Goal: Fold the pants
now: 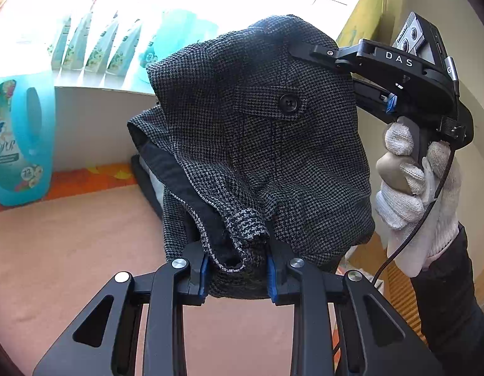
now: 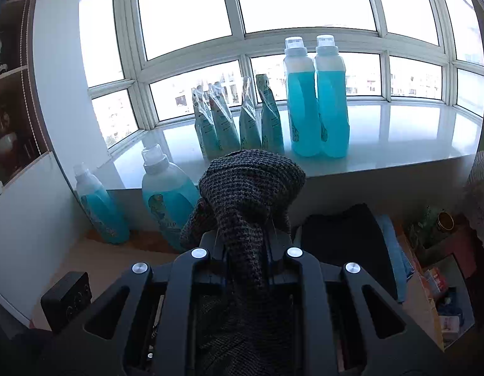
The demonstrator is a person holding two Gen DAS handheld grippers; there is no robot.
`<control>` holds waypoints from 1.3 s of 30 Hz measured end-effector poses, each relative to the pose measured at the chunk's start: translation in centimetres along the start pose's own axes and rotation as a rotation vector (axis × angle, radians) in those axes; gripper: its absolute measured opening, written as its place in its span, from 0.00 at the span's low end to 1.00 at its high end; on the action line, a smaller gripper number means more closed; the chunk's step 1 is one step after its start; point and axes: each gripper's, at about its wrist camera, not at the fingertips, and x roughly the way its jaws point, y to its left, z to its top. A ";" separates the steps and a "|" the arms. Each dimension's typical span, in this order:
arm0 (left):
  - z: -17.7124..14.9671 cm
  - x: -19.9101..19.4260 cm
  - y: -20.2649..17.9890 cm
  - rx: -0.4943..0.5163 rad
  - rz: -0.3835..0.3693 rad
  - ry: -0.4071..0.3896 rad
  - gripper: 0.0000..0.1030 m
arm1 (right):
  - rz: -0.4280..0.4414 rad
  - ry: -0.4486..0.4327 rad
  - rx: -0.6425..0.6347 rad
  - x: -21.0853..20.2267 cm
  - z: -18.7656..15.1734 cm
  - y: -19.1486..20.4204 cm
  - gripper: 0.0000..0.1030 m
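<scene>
The pants point(image 1: 260, 144) are dark grey houndstooth with a black button point(image 1: 288, 102), held up in the air above a peach-coloured surface point(image 1: 69, 250). My left gripper point(image 1: 237, 271) is shut on a bunched edge of the pants at the bottom of the left wrist view. My right gripper point(image 1: 299, 51) shows at the upper right of that view, held by a white-gloved hand point(image 1: 411, 181), clamped on the far top edge of the pants. In the right wrist view the right gripper point(image 2: 246, 250) is shut on a fold of the pants point(image 2: 248, 188), which drapes over its fingers.
A white window sill point(image 2: 382, 131) carries blue detergent bottles point(image 2: 317, 100) and refill pouches point(image 2: 238, 122). More blue bottles point(image 2: 166, 188) stand below on the left. A dark folded pile point(image 2: 345, 241) lies beneath. Clutter boxes point(image 2: 439, 279) sit at right.
</scene>
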 end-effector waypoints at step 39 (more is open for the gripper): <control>2.7 17.2 0.0 0.022 0.129 0.133 0.34 | -0.241 0.246 0.139 21.4 -2.5 -25.1 0.45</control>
